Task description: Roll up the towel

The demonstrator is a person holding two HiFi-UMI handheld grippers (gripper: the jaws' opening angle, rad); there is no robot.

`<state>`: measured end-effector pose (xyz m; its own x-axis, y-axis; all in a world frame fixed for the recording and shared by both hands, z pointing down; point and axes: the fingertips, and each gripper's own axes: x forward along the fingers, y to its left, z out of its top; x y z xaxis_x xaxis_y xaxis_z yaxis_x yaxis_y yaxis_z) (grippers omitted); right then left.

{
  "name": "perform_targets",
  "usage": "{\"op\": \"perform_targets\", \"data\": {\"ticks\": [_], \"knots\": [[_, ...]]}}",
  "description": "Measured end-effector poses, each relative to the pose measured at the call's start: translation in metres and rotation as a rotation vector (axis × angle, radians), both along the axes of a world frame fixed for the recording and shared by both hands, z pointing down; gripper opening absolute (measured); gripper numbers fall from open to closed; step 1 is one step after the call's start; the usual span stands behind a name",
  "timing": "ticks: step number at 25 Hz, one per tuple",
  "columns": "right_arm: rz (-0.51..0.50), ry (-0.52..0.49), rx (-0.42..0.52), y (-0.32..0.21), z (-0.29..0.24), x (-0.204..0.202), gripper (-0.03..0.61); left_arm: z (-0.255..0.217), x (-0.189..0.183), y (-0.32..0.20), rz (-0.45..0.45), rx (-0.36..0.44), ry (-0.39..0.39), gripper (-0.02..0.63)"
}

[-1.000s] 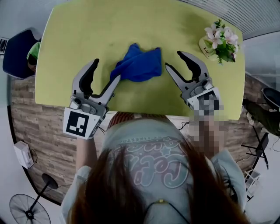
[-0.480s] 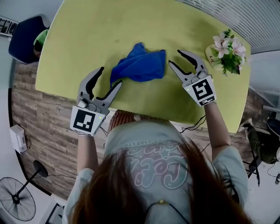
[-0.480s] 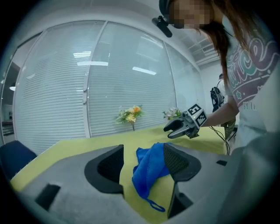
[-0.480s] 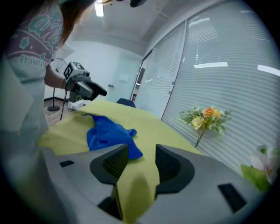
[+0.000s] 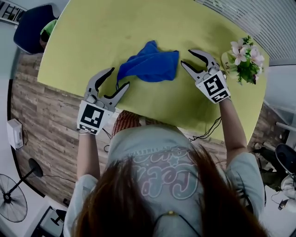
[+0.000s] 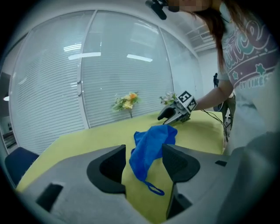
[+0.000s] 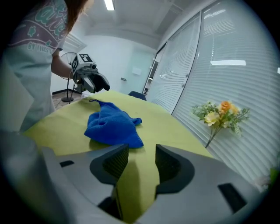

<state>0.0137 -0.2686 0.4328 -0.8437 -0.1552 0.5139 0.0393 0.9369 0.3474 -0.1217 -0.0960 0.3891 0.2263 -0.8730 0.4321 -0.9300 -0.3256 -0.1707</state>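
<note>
The crumpled blue cloth towel (image 5: pixel 150 67) lies on the yellow-green desk (image 5: pixel 92 37), between the left tongs (image 5: pixel 119 77) and right tongs (image 5: pixel 186 57), both agape and empty. I'd spread it flat first, then roll evenly.

I look down on a yellow-green table (image 5: pixel 138 28) with rounded corners, standing on a wood-plank floor (image 5: pixel 51 125). A dark blue chair (image 5: pixel 27 30) sits at its far left corner, and a bunch of pale flowers (image 5: pixel 245 55) stands on the table near its right edge. On the floor to the left I make out a standing fan (image 5: pixel 11 203) and a small white box (image 5: pixel 15 134). Beyond the table runs a glass wall with closed white blinds (image 6: pixel 48 87) that mirror strip lights. A ceiling light (image 7: pixel 109 4) glows above a plain white wall (image 7: pixel 118 57).
</note>
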Motion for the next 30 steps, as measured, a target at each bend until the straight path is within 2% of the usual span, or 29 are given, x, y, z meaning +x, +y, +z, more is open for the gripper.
{"op": "perform_targets", "data": {"ticks": [3,7,12,15,17,20,23,28,30], "knots": [[-0.034,0.005,-0.010,-0.004,-0.001,-0.003,0.196,0.017,0.003,-0.001,0.026,-0.064,-0.053,0.216],[-0.089,0.020,-0.036,-0.005,-0.001,-0.010,0.196,0.034,0.002,-0.002,0.048,-0.144,-0.095,0.215],[-0.155,0.078,-0.052,-0.002,0.007,-0.017,0.196,0.048,0.001,-0.002,0.070,-0.212,-0.100,0.204],[-0.201,0.140,-0.063,-0.001,0.014,-0.022,0.187,0.055,0.002,-0.006,0.090,-0.242,-0.103,0.199],[-0.239,0.193,-0.042,-0.001,0.020,-0.021,0.175,0.061,0.000,-0.006,0.102,-0.270,-0.132,0.193],[-0.271,0.223,-0.039,-0.003,0.021,-0.021,0.161,0.066,-0.004,-0.009,0.109,-0.285,-0.160,0.179],[-0.262,0.220,-0.027,-0.011,0.016,-0.024,0.141,0.066,-0.008,-0.010,0.101,-0.285,-0.163,0.135],[-0.307,0.264,0.018,-0.012,0.021,-0.031,0.124,0.067,-0.007,-0.010,0.101,-0.286,-0.152,0.132],[-0.332,0.290,0.023,-0.009,0.024,-0.032,0.097,0.067,-0.007,-0.010,0.092,-0.283,-0.143,0.130]]}}
